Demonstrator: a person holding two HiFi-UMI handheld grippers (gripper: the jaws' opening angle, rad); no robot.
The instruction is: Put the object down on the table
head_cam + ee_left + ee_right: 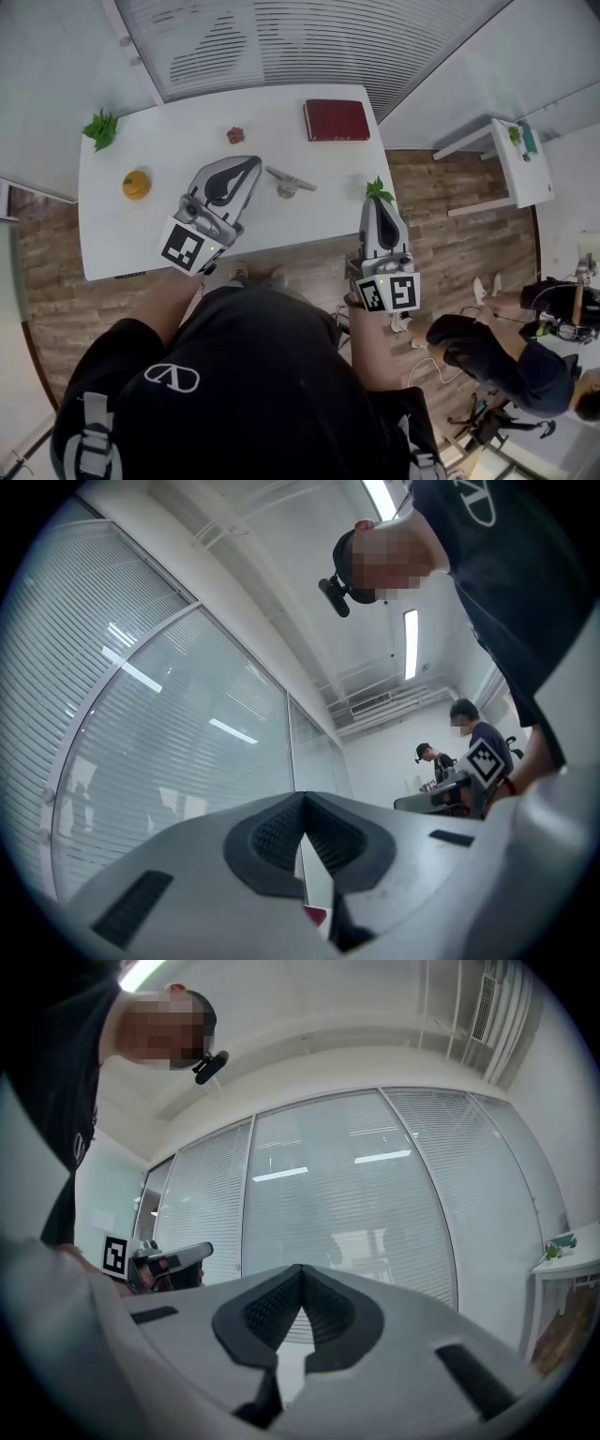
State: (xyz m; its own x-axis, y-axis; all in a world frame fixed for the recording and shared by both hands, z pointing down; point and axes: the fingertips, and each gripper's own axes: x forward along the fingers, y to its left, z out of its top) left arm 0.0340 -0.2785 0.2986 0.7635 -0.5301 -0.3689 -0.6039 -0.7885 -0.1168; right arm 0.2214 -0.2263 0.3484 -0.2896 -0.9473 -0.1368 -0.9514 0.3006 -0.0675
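Left gripper (pixel 303 799): its 2 jaws are closed tip to tip, with nothing between the pads. Right gripper (pixel 302 1269): jaws likewise closed together and empty. In the head view the left gripper hangs above the near half of the table (pixel 169 150), left of centre, with its marker cube at the near edge and its tips pointing toward the far right corner. The right gripper is held off the table's near right corner, mostly above the wooden floor (pixel 441 244), with its tips at that corner just beside a green sprig (pixel 379 190) lying there. No object is carried by either gripper, and everything noted rests on the table. A grey metal object (pixel 289 181) lies near the middle of the surface, between the 2 grippers and just beyond the left gripper's tips, apart from them. Which item the task means cannot be told. A small red item (pixel 235 135) sits toward the far edge. A red book (pixel 336 120) lies flat at the far right corner. An orange fruit (pixel 136 184) is near the left edge, and a second green sprig (pixel 100 128) is at the far left corner. Beyond the far edge stands a glass wall with blinds (pixel 309 42). To the right, well apart, is a small white side table (pixel 525 178), and a person (pixel 506 361) sits low on the floor.
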